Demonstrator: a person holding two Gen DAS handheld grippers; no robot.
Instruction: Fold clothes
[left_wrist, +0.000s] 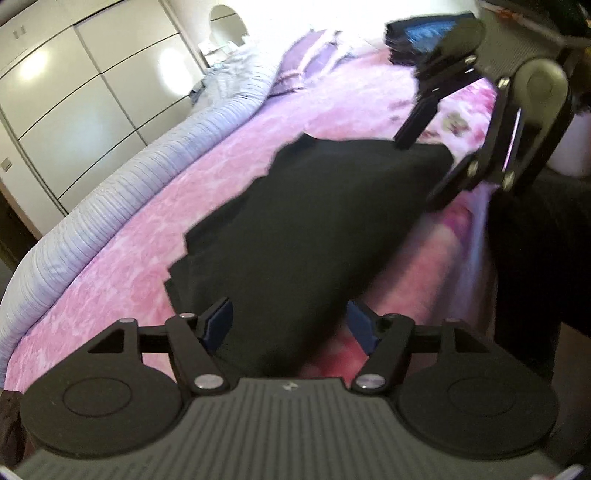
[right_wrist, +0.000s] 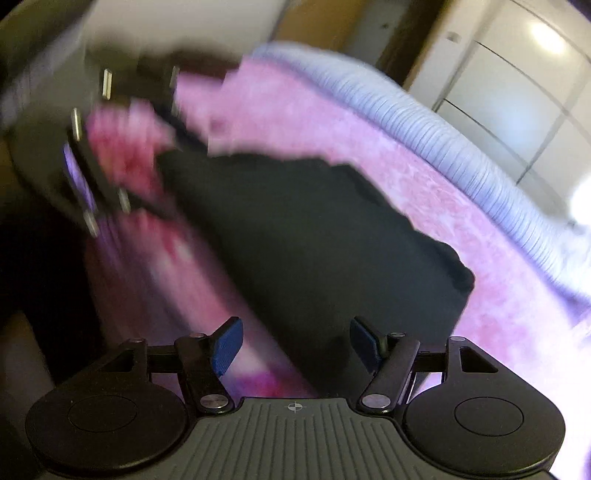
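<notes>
A black garment lies flat, folded into a long shape, on a pink bedspread. My left gripper hovers over its near end, open, with the cloth below the blue pads and nothing pinched. The right gripper shows at the upper right over the garment's far end, its fingers spread. In the right wrist view the same garment runs away from my right gripper, which is open and empty. The left gripper appears there as a blur at the upper left.
A lilac striped quilt edges the bed's far side, with white wardrobe doors behind it. A purple pillow and a dark folded pile sit at the bed's far end. A person's dark clothing stands at the right.
</notes>
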